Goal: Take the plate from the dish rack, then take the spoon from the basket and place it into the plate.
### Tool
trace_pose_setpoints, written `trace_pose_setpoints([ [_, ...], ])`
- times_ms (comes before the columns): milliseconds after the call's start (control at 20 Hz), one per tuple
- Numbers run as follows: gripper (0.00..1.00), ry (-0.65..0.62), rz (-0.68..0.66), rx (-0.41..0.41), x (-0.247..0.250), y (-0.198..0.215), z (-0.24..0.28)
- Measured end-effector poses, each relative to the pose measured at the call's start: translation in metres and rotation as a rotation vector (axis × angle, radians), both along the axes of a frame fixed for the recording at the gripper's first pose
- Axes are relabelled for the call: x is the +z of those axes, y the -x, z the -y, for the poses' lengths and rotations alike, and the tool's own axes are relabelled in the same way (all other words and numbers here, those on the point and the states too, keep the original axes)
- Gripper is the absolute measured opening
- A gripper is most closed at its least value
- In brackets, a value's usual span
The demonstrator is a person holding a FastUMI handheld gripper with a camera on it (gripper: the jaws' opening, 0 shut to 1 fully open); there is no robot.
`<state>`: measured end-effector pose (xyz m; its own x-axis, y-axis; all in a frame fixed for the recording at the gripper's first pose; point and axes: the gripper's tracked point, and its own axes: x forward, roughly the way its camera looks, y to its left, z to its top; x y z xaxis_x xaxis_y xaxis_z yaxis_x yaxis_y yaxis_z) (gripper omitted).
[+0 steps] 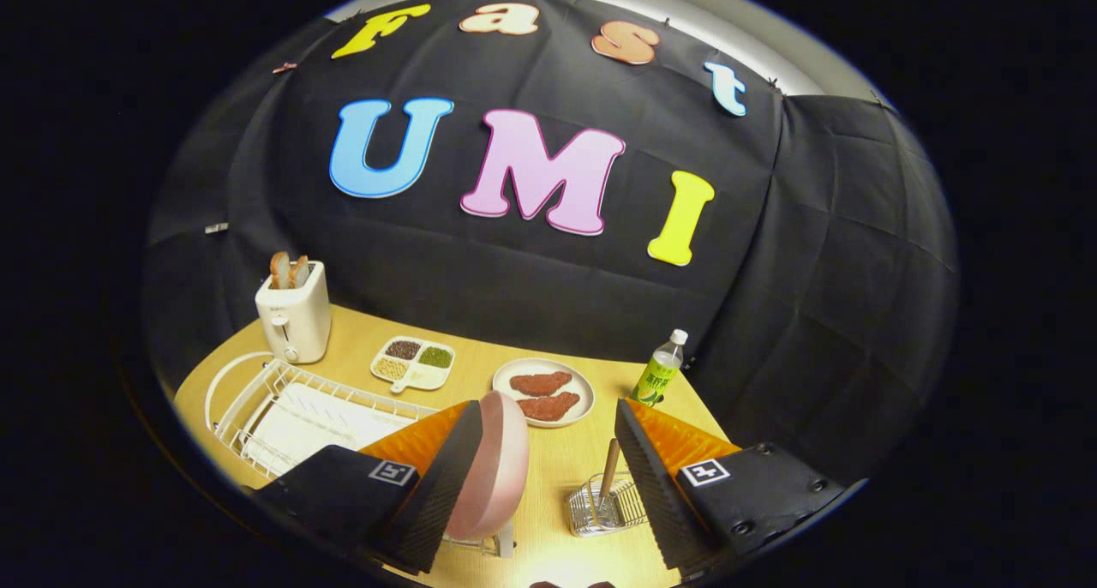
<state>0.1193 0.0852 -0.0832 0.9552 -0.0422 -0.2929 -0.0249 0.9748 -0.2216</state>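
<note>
Fingers (536, 485) spread wide at lower centre, your left one touching the pink plate (493, 477) standing on edge there: it looks stiff, smooth and breakable, so pinch its rim squarely.

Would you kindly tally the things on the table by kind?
Plates: 3 (pink plate, meat plate, divided plate)
Racks and baskets: 2 (dish rack, basket)
Toaster: 1
Bottle: 1
Spoon: 1
Total: 8
Gripper open.

Gripper (542, 477) fingers spread wide, pink plate (490, 466) upright against the left finger, spoon (608, 471) standing in the wire basket (607, 507) just inside the right.
</note>
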Motion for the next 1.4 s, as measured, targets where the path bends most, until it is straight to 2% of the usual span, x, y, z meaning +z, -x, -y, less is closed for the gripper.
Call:
trace_pose_setpoints([
  [100, 0.92, 0.018, -0.068, 0.006, -0.022, -0.007, -0.007],
  [150, 0.80, 0.032, -0.087, 0.008, -0.029, -0.010, -0.009],
  [250, 0.73, 0.050, -0.126, -0.005, -0.043, -0.013, -0.010],
  [500, 0.68, 0.044, -0.191, -0.070, -0.062, -0.027, 0.001],
  [550, 0.57, 0.029, -0.221, -0.071, -0.068, -0.026, 0.001],
  [600, 0.56, 0.008, -0.253, -0.068, -0.075, -0.026, -0.001],
  [800, 0.38, -0.074, -0.358, -0.078, -0.097, -0.027, -0.007],
  [1000, 0.30, -0.098, -0.361, -0.119, -0.097, -0.031, -0.008],
  [1100, 0.28, -0.076, -0.352, -0.113, -0.094, -0.030, -0.011],
  [1400, 0.27, 0.043, -0.197, -0.062, -0.062, -0.039, -0.024],
])
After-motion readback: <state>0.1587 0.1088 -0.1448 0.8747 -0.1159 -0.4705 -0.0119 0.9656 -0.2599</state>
